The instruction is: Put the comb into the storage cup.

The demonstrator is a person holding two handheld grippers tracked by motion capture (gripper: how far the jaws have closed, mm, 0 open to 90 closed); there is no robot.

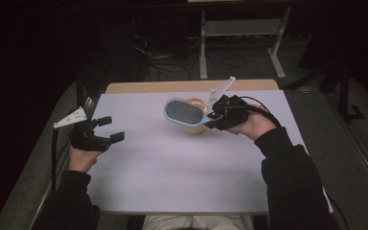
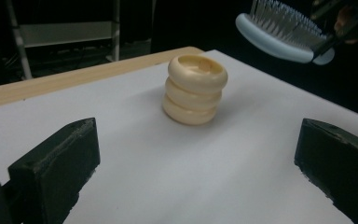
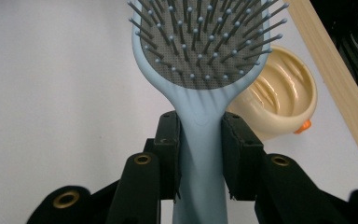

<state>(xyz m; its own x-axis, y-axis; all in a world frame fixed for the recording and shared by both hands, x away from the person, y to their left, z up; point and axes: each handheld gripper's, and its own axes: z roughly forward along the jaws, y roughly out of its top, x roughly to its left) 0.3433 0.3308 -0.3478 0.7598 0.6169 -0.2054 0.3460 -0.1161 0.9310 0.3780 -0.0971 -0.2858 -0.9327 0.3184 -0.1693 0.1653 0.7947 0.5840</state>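
**Hairbrush held aloft over ringed holder**

A pale blue hairbrush (image 3: 200,60), bristles facing up, was held in the air above the white surface (image 1: 172,163), its handle pinched between the two black pads of the right claw (image 3: 200,158), which was closed snugly on it. The brush head hung over a cream-coloured holder (image 2: 195,89) shaped like three stacked rings with an open top, standing upright towards the far side of the surface near its wooden edge (image 1: 191,86). Brush and holder were apart, with clear air between them. The left claw (image 1: 106,129) hovered well to the left of them, jaws spread wide with nothing between them. Judging by the scene, the pick-up was done: the brush was off the surface and firmly gripped. What seemed left was to bring it to the holder's mouth, probably handle first, and let go, a step not yet begun.
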